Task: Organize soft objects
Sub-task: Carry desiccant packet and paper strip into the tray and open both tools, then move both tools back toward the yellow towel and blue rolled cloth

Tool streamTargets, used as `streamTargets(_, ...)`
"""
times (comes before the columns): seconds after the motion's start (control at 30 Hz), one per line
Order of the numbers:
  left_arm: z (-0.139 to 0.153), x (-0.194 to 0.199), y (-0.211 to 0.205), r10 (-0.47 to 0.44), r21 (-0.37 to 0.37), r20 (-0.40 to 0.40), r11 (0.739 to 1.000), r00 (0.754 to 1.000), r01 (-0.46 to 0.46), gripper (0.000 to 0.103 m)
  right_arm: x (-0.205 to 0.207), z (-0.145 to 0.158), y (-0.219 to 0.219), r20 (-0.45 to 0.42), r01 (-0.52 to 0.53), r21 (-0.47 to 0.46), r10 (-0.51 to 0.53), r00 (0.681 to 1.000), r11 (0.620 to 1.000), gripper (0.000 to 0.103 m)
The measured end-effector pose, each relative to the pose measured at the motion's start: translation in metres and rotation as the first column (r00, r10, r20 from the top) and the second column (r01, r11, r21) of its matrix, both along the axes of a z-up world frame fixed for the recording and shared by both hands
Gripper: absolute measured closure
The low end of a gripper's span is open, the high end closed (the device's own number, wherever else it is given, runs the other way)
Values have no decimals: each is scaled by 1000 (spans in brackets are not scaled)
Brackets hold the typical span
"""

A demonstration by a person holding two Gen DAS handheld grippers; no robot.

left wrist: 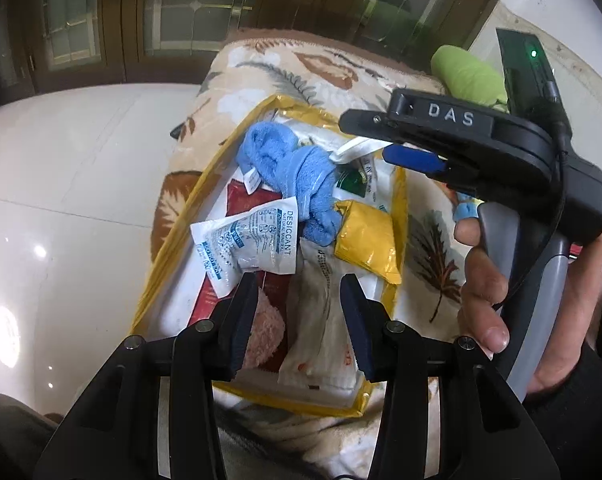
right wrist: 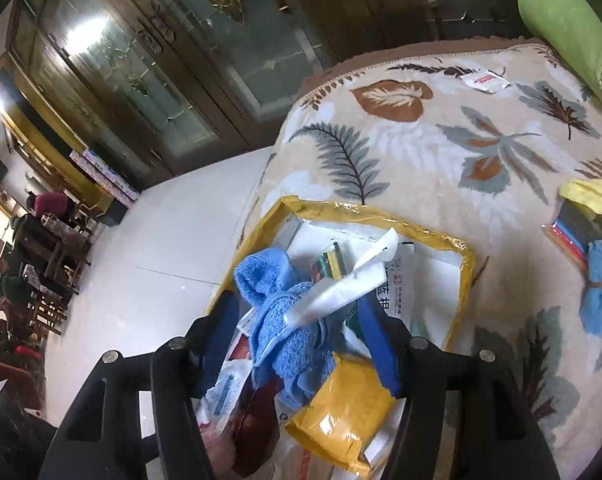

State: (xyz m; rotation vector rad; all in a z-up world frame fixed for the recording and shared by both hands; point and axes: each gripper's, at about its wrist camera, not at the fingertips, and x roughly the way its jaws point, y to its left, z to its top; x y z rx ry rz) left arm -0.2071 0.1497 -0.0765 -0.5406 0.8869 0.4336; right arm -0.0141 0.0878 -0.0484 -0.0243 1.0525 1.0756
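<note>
A yellow-rimmed tray (left wrist: pixel 400 208) lies on a leaf-patterned blanket (left wrist: pixel 285 64). In it are a blue towel (left wrist: pixel 297 172), a white desiccant packet (left wrist: pixel 253 240), a yellow pouch (left wrist: pixel 367 240), a pink fuzzy item (left wrist: pixel 263 332) and white sachets. My left gripper (left wrist: pixel 299 316) is open just above the tray's near end, holding nothing. My right gripper (right wrist: pixel 297 328) is open over the tray (right wrist: pixel 463 276), its fingers on either side of the blue towel (right wrist: pixel 285 320) and a white sachet (right wrist: pixel 353 284). The yellow pouch (right wrist: pixel 345 412) lies below it. In the left wrist view the right gripper (left wrist: pixel 365 136) hovers above the towel.
A green cushion (right wrist: pixel 569 36) sits at the blanket's far right. A second blue cloth (right wrist: pixel 599 292), a yellow cloth (right wrist: pixel 597 200) and a coloured packet (right wrist: pixel 573 236) lie right of the tray. A small sachet (right wrist: pixel 485 80) lies farther back. White tiled floor (left wrist: pixel 69 184) is to the left.
</note>
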Motion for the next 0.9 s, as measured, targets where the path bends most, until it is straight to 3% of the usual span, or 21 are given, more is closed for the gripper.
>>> streamTargets(0.13, 18, -12, -4, 19, -7, 39, 1000, 999, -19, 60, -4, 11, -3, 19, -20, -12, 20, 1000, 1000, 34)
streamTargets(0.27, 28, -14, -9, 32, 7, 80, 999, 996, -33, 60, -11, 15, -15, -18, -37, 13, 37, 999, 999, 34)
streamTargets(0.4, 32, -11, -15, 56, -39, 158, 998, 986, -50, 60, -22, 11, -53, -91, -25, 82, 33, 995, 996, 34)
streamTargets(0.53, 36, 9, -26, 2, -46, 186, 999, 983, 7, 61, -30, 14, -90, -74, -10, 104, 18, 997, 995, 34)
streamTargets(0.63, 39, 25, -43, -70, -36, 185, 996, 980, 78, 60, -17, 5, -123, -141, 54, 127, -36, 989, 990, 32)
streamTargets(0.8, 60, 33, -65, -171, 32, 197, 985, 965, 168, 60, 8, -4, -166, -161, 198, 96, -181, 970, 975, 32)
streamTargets(0.9, 63, 39, -68, -182, 6, 219, 983, 959, 185, 60, 14, 5, -184, -83, 253, 64, -248, 965, 965, 32)
